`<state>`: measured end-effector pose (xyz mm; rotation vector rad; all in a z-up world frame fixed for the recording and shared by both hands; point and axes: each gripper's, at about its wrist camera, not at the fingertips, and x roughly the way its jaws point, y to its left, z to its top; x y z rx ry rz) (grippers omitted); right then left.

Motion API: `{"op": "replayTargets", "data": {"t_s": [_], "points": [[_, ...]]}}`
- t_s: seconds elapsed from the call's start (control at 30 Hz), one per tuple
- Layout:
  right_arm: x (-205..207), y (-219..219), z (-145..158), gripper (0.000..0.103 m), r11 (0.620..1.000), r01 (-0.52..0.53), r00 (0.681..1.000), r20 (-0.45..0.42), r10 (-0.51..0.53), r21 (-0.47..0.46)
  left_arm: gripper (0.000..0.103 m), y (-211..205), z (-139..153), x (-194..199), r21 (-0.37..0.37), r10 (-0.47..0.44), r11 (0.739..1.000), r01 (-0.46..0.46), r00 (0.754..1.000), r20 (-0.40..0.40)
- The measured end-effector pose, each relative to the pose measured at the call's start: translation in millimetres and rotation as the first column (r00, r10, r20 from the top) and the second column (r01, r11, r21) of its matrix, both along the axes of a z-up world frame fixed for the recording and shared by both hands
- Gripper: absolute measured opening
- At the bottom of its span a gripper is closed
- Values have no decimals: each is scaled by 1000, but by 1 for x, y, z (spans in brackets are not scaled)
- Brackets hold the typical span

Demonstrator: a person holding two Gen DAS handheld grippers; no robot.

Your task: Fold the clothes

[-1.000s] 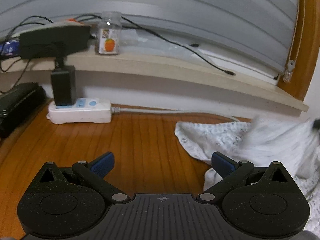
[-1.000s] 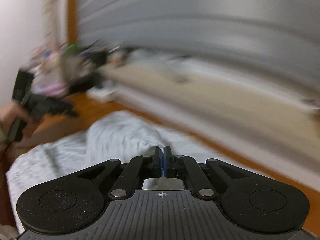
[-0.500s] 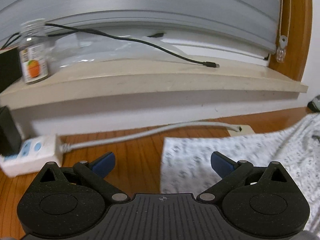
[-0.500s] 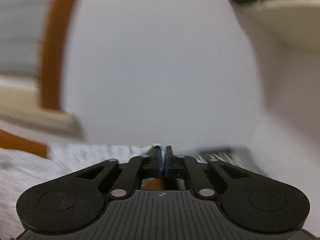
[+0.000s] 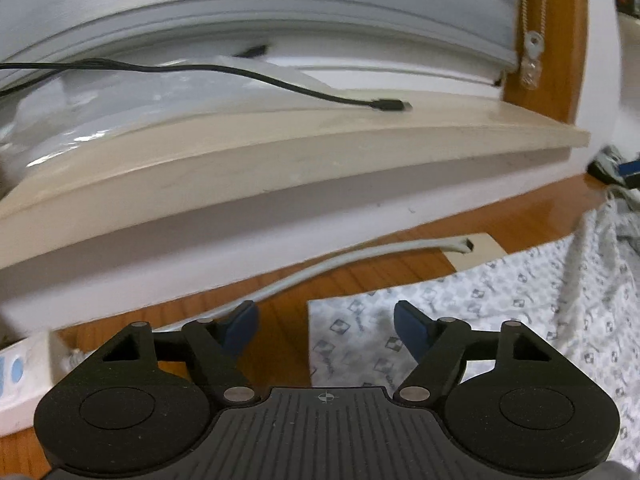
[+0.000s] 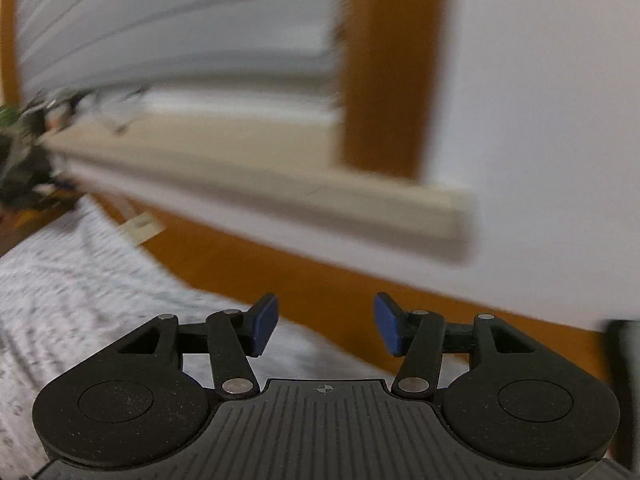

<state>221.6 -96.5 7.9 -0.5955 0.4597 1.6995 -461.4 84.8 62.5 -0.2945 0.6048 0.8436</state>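
A white garment with a small grey print (image 5: 500, 320) lies flat on the wooden table (image 5: 280, 344); its left corner sits just under my left gripper (image 5: 326, 320). That gripper's jaws are closing, still wide apart, with the garment's edge below the gap and no pad pressing on it. In the right wrist view the same garment (image 6: 80, 280) spreads over the lower left and runs under my right gripper (image 6: 326, 326). The right gripper's jaws are opening, and only cloth and table show through the gap. That view is blurred.
A pale window sill (image 5: 280, 152) overhangs the table's back edge, with a black cable plug (image 5: 388, 105) on it. A white power strip (image 5: 24, 368) lies at far left, its grey cord (image 5: 340, 264) along the wall. A wooden window frame (image 6: 388, 80) rises behind the sill.
The left gripper swept right along the sill to the garment's corner, and its jaws narrowed. The right gripper, shut before, has swung round fast and opened.
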Motion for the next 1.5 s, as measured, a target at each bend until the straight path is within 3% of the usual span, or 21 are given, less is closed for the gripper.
{"op": "replayTargets", "data": {"t_s": [0.13,0.2,0.3,0.33,0.4,0.43,0.47,0.63,0.73,0.83,0.9,0.97,1.03,1.23,1.4,1.5], "points": [[-8,25,-18,54,993,-58,998,-2,58,-103,76,7,-8,7,-28,-26,999,25,999,-34],[-2,28,-24,54,980,-98,995,-50,90,-171,73,6,-11,7,-27,-39,999,38,999,-30],[-4,32,-29,52,973,-103,994,-59,93,-205,46,6,-11,5,-13,-41,999,41,999,-15],[-5,33,-28,48,974,-107,994,-53,98,-201,20,6,-10,4,-11,-38,999,38,999,-7],[-7,34,-26,23,975,-115,993,-43,109,-192,6,5,-9,0,6,-22,1000,22,1000,-2],[-9,35,-25,20,975,-119,993,-37,114,-188,3,4,-8,-2,17,-12,1000,12,1000,1],[-12,35,-22,8,979,-117,993,-22,115,-167,3,0,-7,-5,43,8,999,-9,1000,4],[-37,38,-3,6,995,-99,994,54,98,26,3,-16,7,-39,111,124,985,-132,989,79],[-55,48,-13,7,990,-141,985,100,143,-25,3,-18,4,-51,90,147,984,-153,987,63],[-55,56,-23,19,988,-140,984,101,146,-64,5,-17,0,-50,65,148,987,-149,989,18],[-43,59,-18,46,992,-117,991,53,119,-48,23,-14,1,-48,55,142,988,-142,990,2],[-30,60,-10,49,994,-107,994,-4,107,-25,60,-13,4,-45,60,133,989,-133,991,1],[-23,62,-6,49,995,-95,995,-25,95,-15,66,-8,5,-42,56,114,992,-113,993,-12],[-9,81,-27,50,984,-101,994,36,107,-150,66,9,-3,-27,11,45,999,-44,996,-75],[9,75,-32,51,970,-142,990,-30,138,-196,57,8,-9,-31,-16,2,1000,-2,999,-39],[10,71,-39,53,953,-175,984,-6,179,-247,48,6,-9,-32,-10,-2,1000,2,999,-34]]}}
